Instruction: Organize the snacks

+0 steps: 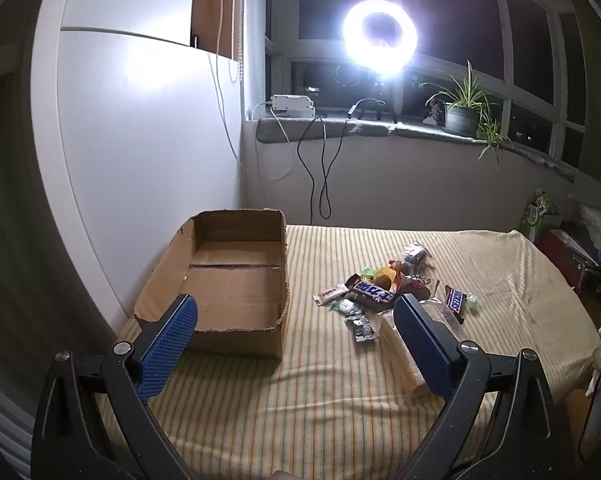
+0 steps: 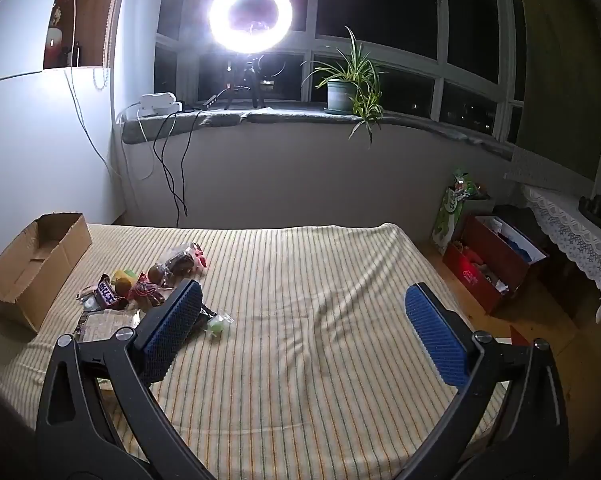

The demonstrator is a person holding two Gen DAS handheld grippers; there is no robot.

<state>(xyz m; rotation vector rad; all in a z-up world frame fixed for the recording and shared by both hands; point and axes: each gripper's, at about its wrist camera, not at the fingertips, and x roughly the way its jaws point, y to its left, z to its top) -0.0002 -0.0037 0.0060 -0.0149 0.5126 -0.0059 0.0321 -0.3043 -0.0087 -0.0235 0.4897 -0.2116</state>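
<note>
**Striped blanket, box and snacks**

A striped blanket [image 1: 320, 380] is spread across the lower frame. On it, an open box [image 1: 220, 280] is set at left, and a snack pile [image 1: 384, 288] lies to its right, apart.

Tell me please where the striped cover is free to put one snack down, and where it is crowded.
The striped cover is bare right of the snack pile, out to its right edge, and in front toward both grippers. The cardboard box is empty inside. A narrow bare strip lies between box and pile. The pile itself is crowded.
</note>
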